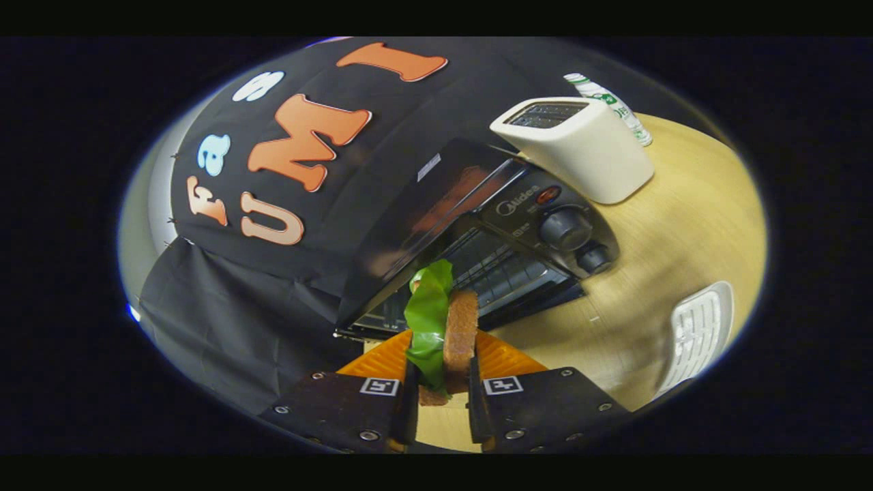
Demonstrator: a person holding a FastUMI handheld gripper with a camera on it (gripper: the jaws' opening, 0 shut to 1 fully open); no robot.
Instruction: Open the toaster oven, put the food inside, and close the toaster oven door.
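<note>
Toaster oven sits at centre frame on the wooden desk, tilted in the view because the claw is rolled. Its door appears already swung down and open: rack bars are exposed behind the front opening, and the control panel with two knobs lies to the right of the cavity.

Food: a sandwich, brown bread slice with a green lettuce leaf against its left face, held on edge at lower centre. Claw is clamped on it, one finger pressing each flat side. The edge-on grip likely keeps the layers squeezed together so the leaf does not slip out during the carry. An orange plate shows directly behind the sandwich, just ahead of the fingers, between claw and oven.

Sandwich top overlaps the oven mouth in the view; actual gap cannot be judged. Judgement: insertion stage, door step done, closing still to do.

Other items: white slot toaster at upper right, beyond the oven; a bottle behind it; a white slatted object at right, identity unclear.

Risk: leaf may catch on the rack.
</note>
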